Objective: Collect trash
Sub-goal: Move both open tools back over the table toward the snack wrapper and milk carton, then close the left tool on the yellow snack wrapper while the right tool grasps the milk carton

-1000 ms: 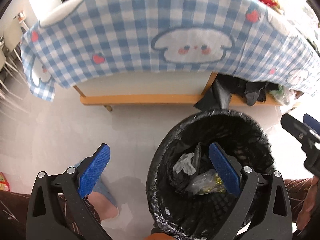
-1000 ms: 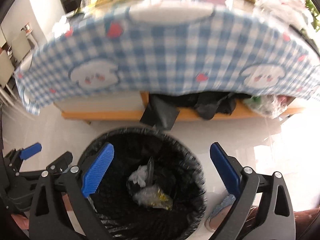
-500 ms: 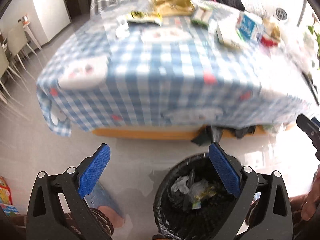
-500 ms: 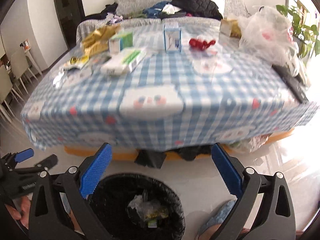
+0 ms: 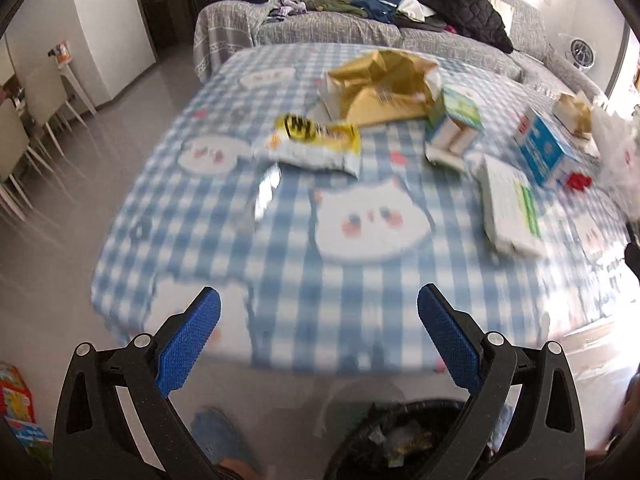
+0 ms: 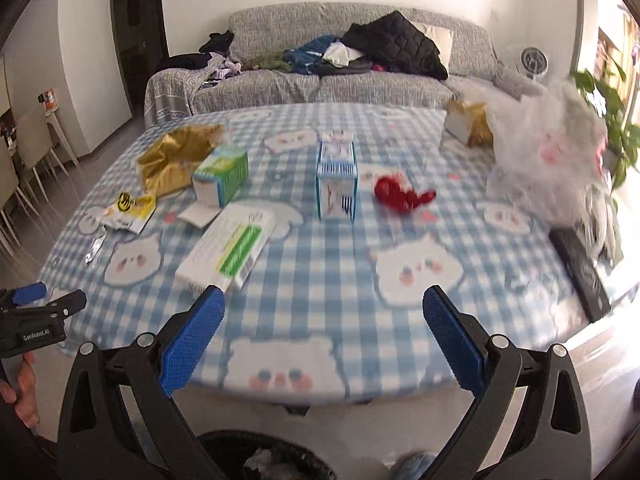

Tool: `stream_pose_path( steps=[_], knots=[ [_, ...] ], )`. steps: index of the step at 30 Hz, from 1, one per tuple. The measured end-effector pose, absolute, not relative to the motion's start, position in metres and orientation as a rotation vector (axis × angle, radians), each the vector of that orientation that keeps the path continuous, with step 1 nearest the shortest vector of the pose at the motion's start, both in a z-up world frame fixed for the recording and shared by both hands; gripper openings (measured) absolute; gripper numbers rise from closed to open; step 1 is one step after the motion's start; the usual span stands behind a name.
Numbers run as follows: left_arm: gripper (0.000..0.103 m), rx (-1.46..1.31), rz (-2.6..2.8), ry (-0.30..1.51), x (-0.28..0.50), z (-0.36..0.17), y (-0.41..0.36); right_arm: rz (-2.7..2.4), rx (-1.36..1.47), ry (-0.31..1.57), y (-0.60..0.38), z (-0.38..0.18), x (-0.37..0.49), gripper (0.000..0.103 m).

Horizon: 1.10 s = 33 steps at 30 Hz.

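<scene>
My left gripper [image 5: 318, 340] is open and empty, above the near edge of the checked table [image 5: 280, 264]. My right gripper [image 6: 322, 340] is open and empty too. A black-lined trash bin [image 5: 404, 436] with wrappers inside stands on the floor below both; it also shows in the right wrist view [image 6: 264, 456]. On the table lie a yellow snack bag [image 5: 316, 142], a gold bag [image 5: 384, 84], a green carton [image 5: 454, 124], a blue box [image 6: 337, 174], a flat white-green box [image 6: 230, 250], a red wrapper [image 6: 400, 194] and a foil scrap [image 5: 266, 190].
A white plastic bag [image 6: 548, 160] and a black remote [image 6: 580, 268] lie at the table's right edge. A grey sofa [image 6: 320, 80] piled with clothes stands behind. White chairs [image 5: 24, 128] stand at the left. The left gripper shows at the left of the right wrist view [image 6: 44, 304].
Both grippers have risen from over the bin to table height and tilted up. The tabletop and its trash have come into view; the bin has dropped to the bottom edge.
</scene>
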<state>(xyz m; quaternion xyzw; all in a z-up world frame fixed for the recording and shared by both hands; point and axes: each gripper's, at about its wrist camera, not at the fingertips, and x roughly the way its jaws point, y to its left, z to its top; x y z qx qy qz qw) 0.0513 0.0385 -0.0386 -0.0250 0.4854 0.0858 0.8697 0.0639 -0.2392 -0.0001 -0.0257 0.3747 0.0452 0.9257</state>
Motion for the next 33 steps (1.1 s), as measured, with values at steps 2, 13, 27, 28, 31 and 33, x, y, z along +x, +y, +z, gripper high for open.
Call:
stream_pose_path(
  steps=[2,13,27,28,31,33],
  knots=[
    [0.097,-0.06,0.181,1.018,0.07,-0.039,0.043,0.092,-0.056,0.762,-0.239,0.002,0.082,0.095],
    [0.096,-0.08,0.239,1.053,0.161,-0.06,0.074,0.078,-0.011,0.82,-0.243,-0.022,0.166,0.095],
    [0.09,-0.127,0.19,1.109,0.214,-0.078,0.096,0.047,-0.002,0.89,-0.231,-0.033,0.234,0.087],
    [0.084,-0.133,0.184,1.119,0.217,-0.081,0.096,0.04,0.004,0.903,-0.232,-0.037,0.238,0.083],
    [0.075,-0.137,0.178,1.128,0.223,-0.085,0.094,0.03,0.004,0.928,-0.235,-0.045,0.246,0.071],
    [0.07,-0.124,0.177,1.13,0.225,-0.085,0.092,0.024,-0.01,0.939,-0.234,-0.05,0.248,0.063]
  ],
)
